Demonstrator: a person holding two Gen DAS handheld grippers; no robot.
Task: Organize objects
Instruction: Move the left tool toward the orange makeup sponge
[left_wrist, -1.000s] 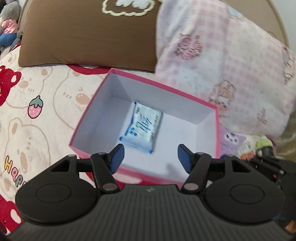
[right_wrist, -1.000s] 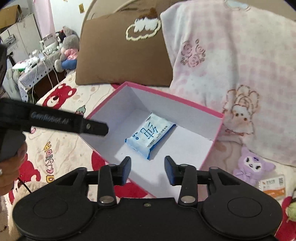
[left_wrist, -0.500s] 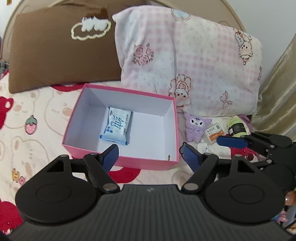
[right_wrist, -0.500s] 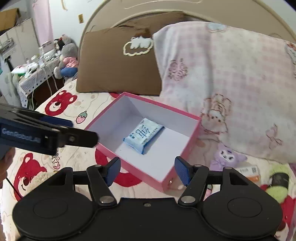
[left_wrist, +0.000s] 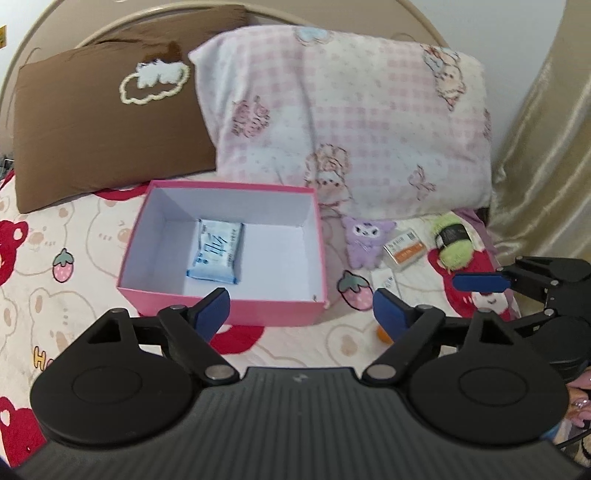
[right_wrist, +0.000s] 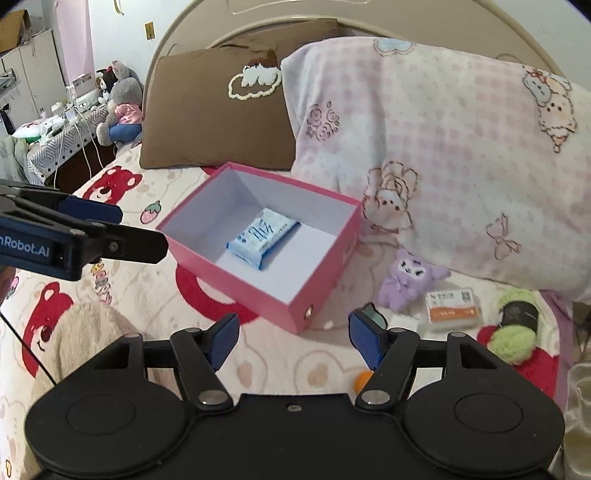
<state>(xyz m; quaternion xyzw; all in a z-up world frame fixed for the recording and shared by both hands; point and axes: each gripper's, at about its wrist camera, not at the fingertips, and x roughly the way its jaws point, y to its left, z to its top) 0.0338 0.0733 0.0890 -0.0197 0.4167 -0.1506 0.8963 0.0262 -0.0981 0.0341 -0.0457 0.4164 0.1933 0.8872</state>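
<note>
Both grippers, left (left_wrist: 301, 308) & right (right_wrist: 293, 341), pulled back from pink box (left_wrist: 221, 308); jaws just spread wider, nothing between; tissue pack (left_wrist: 218, 251) inside.

Pink box (left_wrist: 258, 314): looks like matt card, pink outside, smooth white inside.
Blue packet (left_wrist: 216, 251) inside the box: glossy plastic film, crinkled at the sealed ends.
Purple plush (right_wrist: 406, 280) right of the box: soft fuzzy cloth.
Green yarn ball (right_wrist: 515, 332), further right of the box: fluffy fibre, dark paper band.
Checked pillow (left_wrist: 351, 122) behind the box: fleecy cloth, matt.
Brown pillow (left_wrist: 92, 122) behind the box: smooth matt cloth, woolly cloud patch.
Left gripper (left_wrist: 301, 308): matt black plastic, blue pads, shiny metal pivots.
</note>
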